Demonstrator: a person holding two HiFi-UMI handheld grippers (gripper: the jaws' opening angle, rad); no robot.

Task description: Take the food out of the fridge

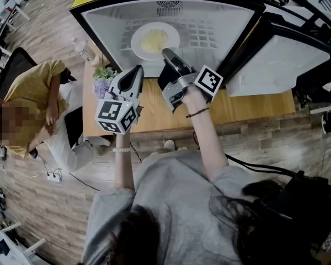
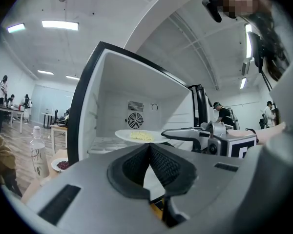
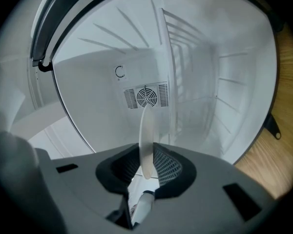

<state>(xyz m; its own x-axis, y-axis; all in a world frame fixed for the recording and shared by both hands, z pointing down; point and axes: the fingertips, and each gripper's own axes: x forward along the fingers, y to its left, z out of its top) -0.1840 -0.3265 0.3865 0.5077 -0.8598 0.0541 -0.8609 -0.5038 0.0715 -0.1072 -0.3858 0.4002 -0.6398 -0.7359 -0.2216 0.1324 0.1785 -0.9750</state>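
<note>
1. Right gripper (image 3: 145,156): jaws pinch the near rim of the white plate (image 3: 146,126). The plate shows edge-on between the pads, which press on both faces.
2. The plate runs straight out ahead of the jaws into the open fridge (image 1: 226,21), over the wire shelf (image 1: 204,35). Can't tell if it's resting on the shelf or just off it.
3. Yellow food (image 1: 154,37) is heaped at the plate's centre, beyond the jaw tips and not touching them.
4. Left gripper (image 2: 149,149): jaws pressed together, nothing between them. It's outside the fridge opening, just left of the right gripper, apart from the plate.
5. Fridge door (image 1: 276,65) is swung open to the right. The fridge stands on a wooden table (image 1: 248,106).
6. Flowers (image 1: 103,79) and a bottle (image 1: 85,48) sit on the table left of the fridge.
7. A person in a yellow shirt (image 1: 36,93) sits further left.
</note>
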